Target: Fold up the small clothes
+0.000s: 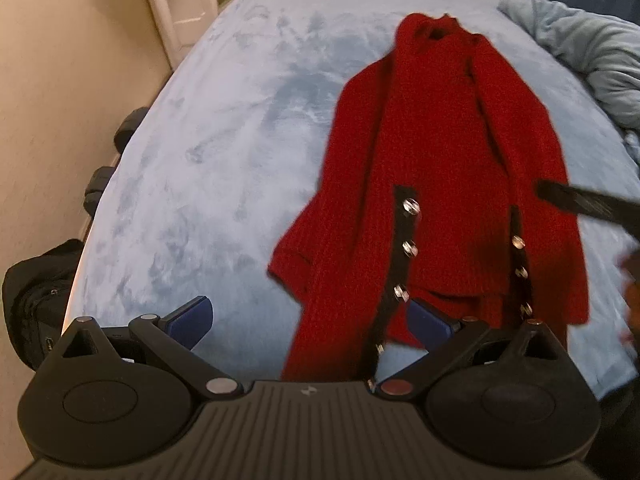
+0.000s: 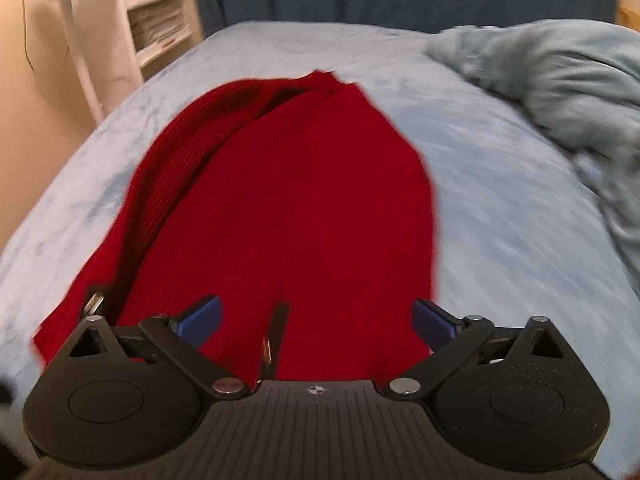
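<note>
Item: red cardigan (image 1: 432,184), knit, with black button bands; lies mid-bed (image 1: 224,184), collar at 12 o'clock. Likely soft, light, stretchy; best pinched at the hem corners. Left gripper (image 1: 310,322) and right gripper (image 2: 316,320): both spread wide, empty.

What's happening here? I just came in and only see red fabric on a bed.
A person holds a gripper in each hand above a red knit cardigan spread on a light blue bed. The left gripper and right gripper are both open near its lower hem, gripping nothing. No fold is visible yet.
</note>
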Tool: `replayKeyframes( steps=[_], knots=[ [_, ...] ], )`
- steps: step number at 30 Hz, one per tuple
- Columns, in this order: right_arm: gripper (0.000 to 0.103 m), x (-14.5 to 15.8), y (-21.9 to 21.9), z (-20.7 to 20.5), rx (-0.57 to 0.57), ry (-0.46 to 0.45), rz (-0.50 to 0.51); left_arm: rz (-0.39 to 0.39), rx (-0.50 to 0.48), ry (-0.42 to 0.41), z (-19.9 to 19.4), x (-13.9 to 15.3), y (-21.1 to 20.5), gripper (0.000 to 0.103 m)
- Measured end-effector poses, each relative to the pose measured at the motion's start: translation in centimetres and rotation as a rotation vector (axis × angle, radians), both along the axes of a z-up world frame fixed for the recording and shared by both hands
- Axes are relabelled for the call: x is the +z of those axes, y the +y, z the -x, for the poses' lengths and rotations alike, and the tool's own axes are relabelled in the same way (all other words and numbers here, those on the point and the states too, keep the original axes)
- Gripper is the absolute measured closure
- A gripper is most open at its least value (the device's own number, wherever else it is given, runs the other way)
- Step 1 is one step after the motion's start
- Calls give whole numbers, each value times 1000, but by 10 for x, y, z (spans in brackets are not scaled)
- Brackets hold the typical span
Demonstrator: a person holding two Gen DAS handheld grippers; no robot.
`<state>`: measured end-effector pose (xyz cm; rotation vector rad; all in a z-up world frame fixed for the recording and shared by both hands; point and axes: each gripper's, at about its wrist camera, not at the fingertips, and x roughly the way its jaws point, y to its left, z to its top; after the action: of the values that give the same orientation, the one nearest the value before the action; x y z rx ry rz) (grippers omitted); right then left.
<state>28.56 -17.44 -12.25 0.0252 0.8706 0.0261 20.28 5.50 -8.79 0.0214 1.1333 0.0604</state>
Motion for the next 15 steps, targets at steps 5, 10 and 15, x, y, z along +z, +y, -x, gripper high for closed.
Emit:
replayKeyframes(
  steps=[5,10,15],
  knots=[
    [97,-42,10,-84,163,95,165,-44,12,23,-28,-10,0,0],
    [98,11,-86,-140,74,-4,464,-78,21,-21,-71,-14,-2,0],
    [86,76,-194,-188,-288,-208,744,-6,-24,-112,-117,-2,-21,0]
  ],
)
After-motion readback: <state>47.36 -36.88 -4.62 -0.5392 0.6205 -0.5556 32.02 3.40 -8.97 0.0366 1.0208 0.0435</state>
